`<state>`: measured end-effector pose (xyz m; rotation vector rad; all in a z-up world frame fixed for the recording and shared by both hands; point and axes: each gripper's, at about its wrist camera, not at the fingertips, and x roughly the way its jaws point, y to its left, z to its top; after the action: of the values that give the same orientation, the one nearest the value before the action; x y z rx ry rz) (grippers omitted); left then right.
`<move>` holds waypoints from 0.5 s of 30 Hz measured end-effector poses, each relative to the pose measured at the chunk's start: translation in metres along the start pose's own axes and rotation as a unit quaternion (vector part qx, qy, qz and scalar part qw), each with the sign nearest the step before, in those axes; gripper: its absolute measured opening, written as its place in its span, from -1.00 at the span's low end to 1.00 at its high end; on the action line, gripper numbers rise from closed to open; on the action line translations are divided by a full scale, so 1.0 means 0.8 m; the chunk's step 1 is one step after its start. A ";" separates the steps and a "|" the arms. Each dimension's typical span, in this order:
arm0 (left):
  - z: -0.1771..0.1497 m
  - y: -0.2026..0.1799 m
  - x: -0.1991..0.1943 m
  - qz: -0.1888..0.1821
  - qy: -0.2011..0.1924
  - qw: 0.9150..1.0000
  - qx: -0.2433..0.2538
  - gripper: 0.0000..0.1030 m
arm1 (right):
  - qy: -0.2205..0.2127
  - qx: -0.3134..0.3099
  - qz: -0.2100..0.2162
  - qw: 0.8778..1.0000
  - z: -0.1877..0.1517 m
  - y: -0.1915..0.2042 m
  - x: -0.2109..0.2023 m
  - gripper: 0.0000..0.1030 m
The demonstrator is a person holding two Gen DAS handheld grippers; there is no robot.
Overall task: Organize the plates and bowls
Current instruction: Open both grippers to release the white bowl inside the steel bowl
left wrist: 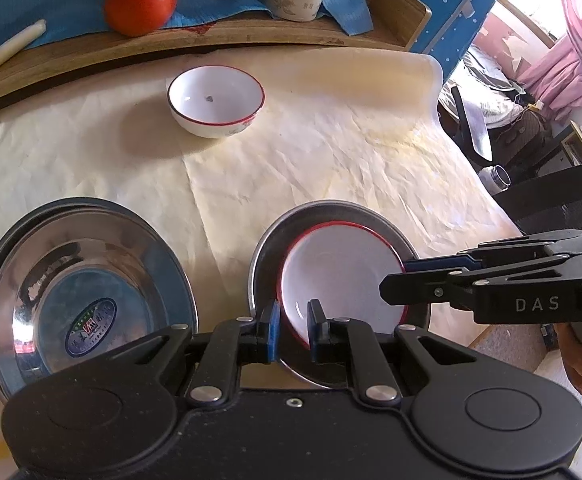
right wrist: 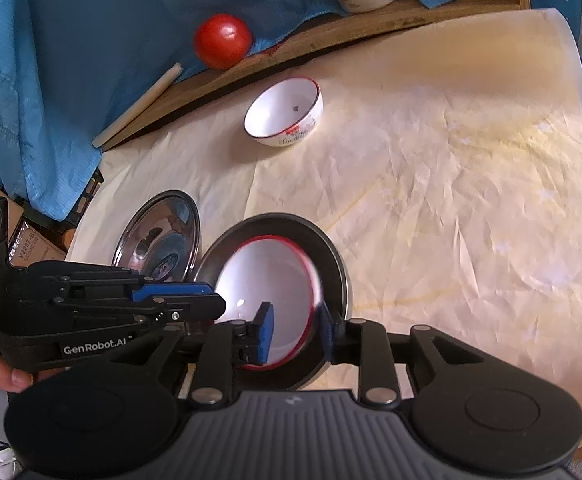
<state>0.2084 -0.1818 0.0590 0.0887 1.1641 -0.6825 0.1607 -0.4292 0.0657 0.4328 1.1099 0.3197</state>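
So my left gripper (left wrist: 293,330) is clamped on the near rim of the steel plate (left wrist: 267,256), and the red-rimmed white bowl (left wrist: 343,276) sits inside it. My right gripper (right wrist: 297,330) straddles the bowl's rim, pads not pressing. A second steel plate (left wrist: 87,292) sits just left, another white bowl (left wrist: 215,100) farther back on the desk (left wrist: 331,152).

"DAS" shows in pale letters on the right gripper (left wrist: 395,280) body, "GenRobot.AI" in white on the left gripper (right wrist: 211,300) body, and "V2207-B" on a cardboard box (right wrist: 31,246) far left; the steel plate (left wrist: 87,300) sticker stays unreadable
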 end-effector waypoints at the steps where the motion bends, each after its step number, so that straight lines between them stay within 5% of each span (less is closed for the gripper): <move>1: 0.000 0.000 -0.002 -0.001 -0.002 1.000 -0.001 -0.72 | -0.001 -0.001 0.000 1.000 0.000 0.001 -0.001 -0.40; 8: 0.008 0.004 -0.014 -0.007 -0.021 1.000 -0.007 -0.62 | -0.020 -0.004 0.005 1.000 0.004 0.002 -0.013 -0.22; 15: 0.027 0.021 -0.025 -0.014 -0.048 0.998 -0.035 -0.14 | -0.044 0.004 0.015 0.999 0.016 -0.003 -0.023 0.35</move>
<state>0.2303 -0.1682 0.0807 -0.0184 1.0974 -0.6635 0.1647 -0.4418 0.0837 0.4663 1.0197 0.3201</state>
